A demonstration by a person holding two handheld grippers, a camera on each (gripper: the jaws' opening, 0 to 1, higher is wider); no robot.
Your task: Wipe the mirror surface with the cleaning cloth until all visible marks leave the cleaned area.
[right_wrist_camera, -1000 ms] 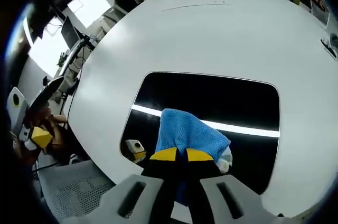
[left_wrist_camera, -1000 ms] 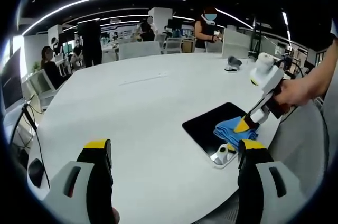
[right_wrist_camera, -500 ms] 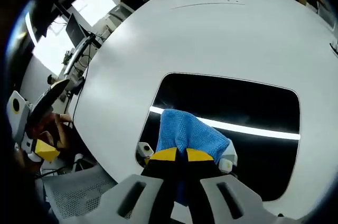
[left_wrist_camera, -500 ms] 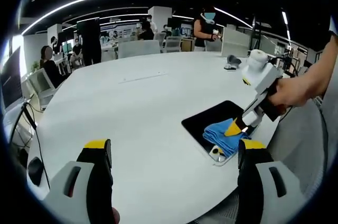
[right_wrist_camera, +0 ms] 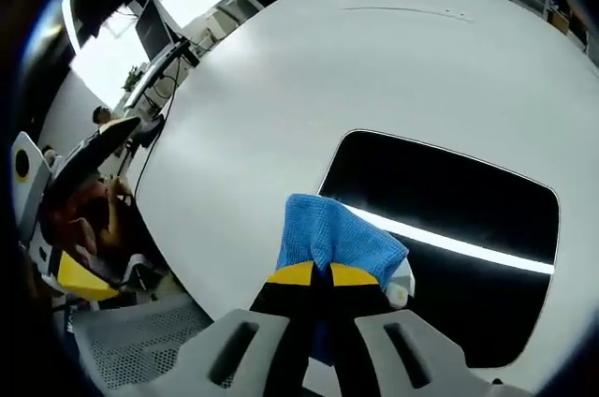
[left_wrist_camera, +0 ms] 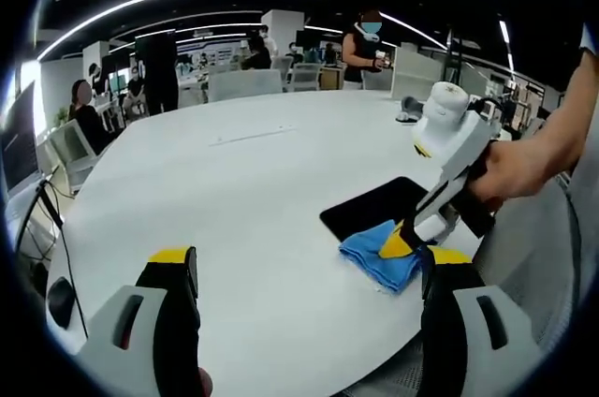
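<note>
Mid-wipe, our right gripper (right_wrist_camera: 313,273) clamps the blue cleaning cloth (right_wrist_camera: 334,237) at the mirror's (right_wrist_camera: 449,205) corner by the white table's (right_wrist_camera: 309,69) edge; our left gripper (left_wrist_camera: 309,271) hangs open. Next, we judge, sweep inward.

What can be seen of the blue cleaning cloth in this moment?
The cleaning cloth is blue with a woven, nubby texture, bunched into a soft fold. The right gripper pinches it between closed, yellow-tipped fingers. In the left gripper view it sits at the near corner of the dark mirror, spilling over that edge onto the white table.
</note>
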